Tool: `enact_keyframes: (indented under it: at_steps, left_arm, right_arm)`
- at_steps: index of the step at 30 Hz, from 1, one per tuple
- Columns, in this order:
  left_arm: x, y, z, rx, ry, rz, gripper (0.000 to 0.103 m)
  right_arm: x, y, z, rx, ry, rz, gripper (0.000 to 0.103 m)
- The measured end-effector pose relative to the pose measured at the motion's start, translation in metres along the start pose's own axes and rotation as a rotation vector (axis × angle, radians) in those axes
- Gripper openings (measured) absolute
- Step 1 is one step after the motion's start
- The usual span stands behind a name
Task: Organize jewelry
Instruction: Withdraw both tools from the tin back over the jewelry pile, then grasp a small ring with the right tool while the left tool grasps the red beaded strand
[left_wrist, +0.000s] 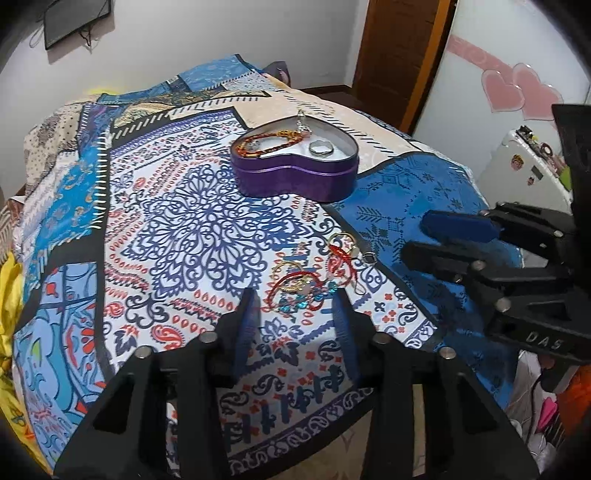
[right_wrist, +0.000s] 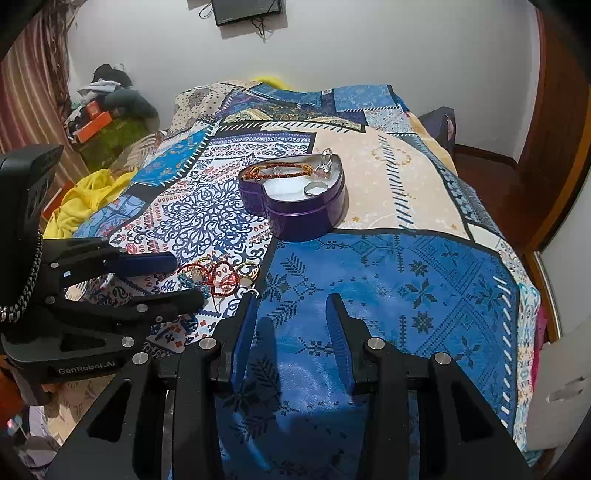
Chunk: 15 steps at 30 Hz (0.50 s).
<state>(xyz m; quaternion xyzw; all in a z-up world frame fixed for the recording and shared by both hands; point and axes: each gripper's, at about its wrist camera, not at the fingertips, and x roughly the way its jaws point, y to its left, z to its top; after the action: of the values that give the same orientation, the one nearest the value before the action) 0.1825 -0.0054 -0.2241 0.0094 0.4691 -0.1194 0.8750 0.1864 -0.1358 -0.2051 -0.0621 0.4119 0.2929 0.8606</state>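
A purple heart-shaped tin (left_wrist: 295, 181) stands open on the patterned bedspread; it holds a red-and-gold beaded bracelet (left_wrist: 273, 142), a silver ring (left_wrist: 320, 147) and a clear pendant. It also shows in the right wrist view (right_wrist: 295, 218). A loose pile of jewelry (left_wrist: 310, 280), red cord bracelets, gold rings and blue stones, lies in front of it, also seen in the right wrist view (right_wrist: 218, 277). My left gripper (left_wrist: 297, 299) is open and empty, just short of the pile. My right gripper (right_wrist: 291, 301) is open and empty over the blue patch, right of the pile.
The bedspread (right_wrist: 406, 280) covers a bed that drops off at the near and right edges. A yellow cloth (right_wrist: 85, 203) lies at the left edge. Clutter and boxes (right_wrist: 99, 118) stand by the far left wall. A wooden door (left_wrist: 399, 48) is at the back.
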Motion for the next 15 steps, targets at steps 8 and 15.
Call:
enact_keyframes:
  at_steps: [8, 15]
  left_arm:
    - [-0.0009, 0.0006, -0.0013, -0.009, 0.003, -0.019, 0.014]
    - [-0.0084, 0.0059, -0.0048, -0.051, -0.009, -0.003, 0.004]
  right_arm:
    - [0.0029, 0.0024, 0.0001, -0.011, -0.004, 0.024, 0.035]
    - [0.0066, 0.0064, 0.0004, -0.037, 0.007, 0.049, 0.035]
